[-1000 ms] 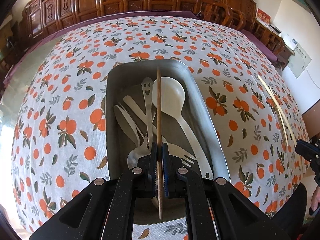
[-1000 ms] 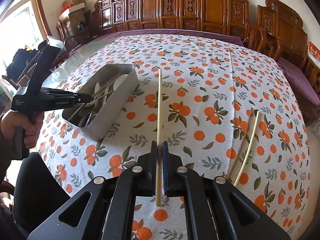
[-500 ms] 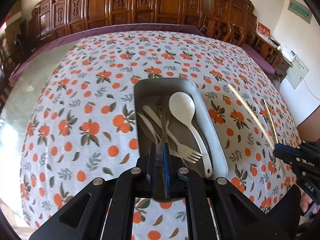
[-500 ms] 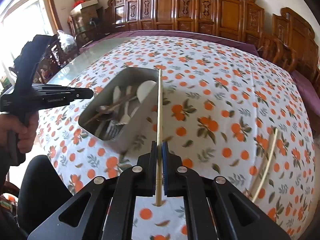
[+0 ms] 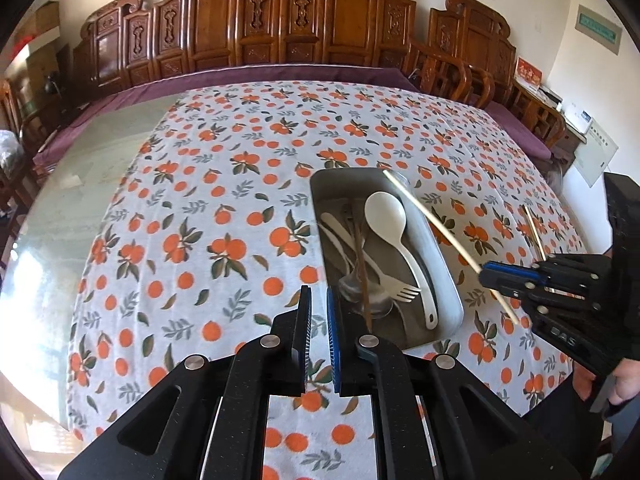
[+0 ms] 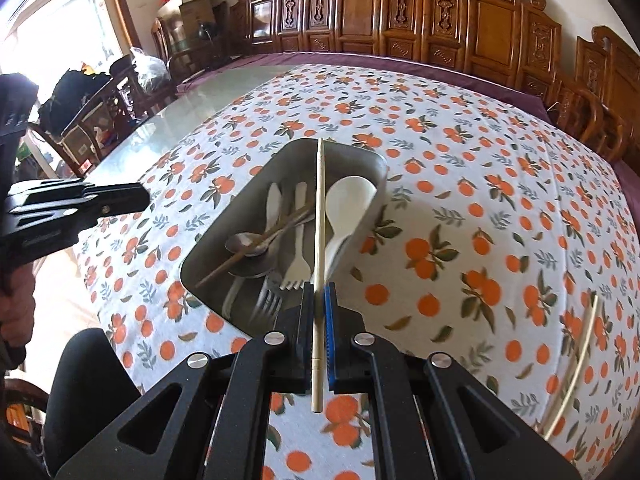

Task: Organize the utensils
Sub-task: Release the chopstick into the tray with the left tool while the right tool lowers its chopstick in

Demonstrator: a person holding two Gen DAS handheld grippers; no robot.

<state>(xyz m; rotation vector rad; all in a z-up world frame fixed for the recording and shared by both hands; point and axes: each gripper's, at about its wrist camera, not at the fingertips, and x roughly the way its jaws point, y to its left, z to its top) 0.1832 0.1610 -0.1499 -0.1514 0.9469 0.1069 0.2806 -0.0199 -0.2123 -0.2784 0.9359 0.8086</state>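
Observation:
A grey metal tray (image 5: 448, 276) (image 6: 372, 164) sits on the orange-print tablecloth. It holds a white spoon (image 5: 386, 212) (image 6: 348, 200), forks, a metal spoon and a brown chopstick (image 5: 362, 276) (image 6: 260, 244). My left gripper (image 5: 318, 300) is slightly open and empty, just left of the tray's near end. My right gripper (image 6: 319, 296) (image 5: 486, 274) is shut on a pale chopstick (image 6: 319, 208) (image 5: 432, 220), held above the tray along its length.
Two more pale chopsticks (image 6: 576, 364) (image 5: 534, 230) lie on the cloth right of the tray. Carved wooden chairs (image 5: 280, 20) line the far side of the table. Bare glass tabletop (image 6: 192, 100) shows on the left.
My left gripper has let the brown chopstick drop into the tray, opened and drawn back to the left. My right gripper has carried the pale chopstick over the tray.

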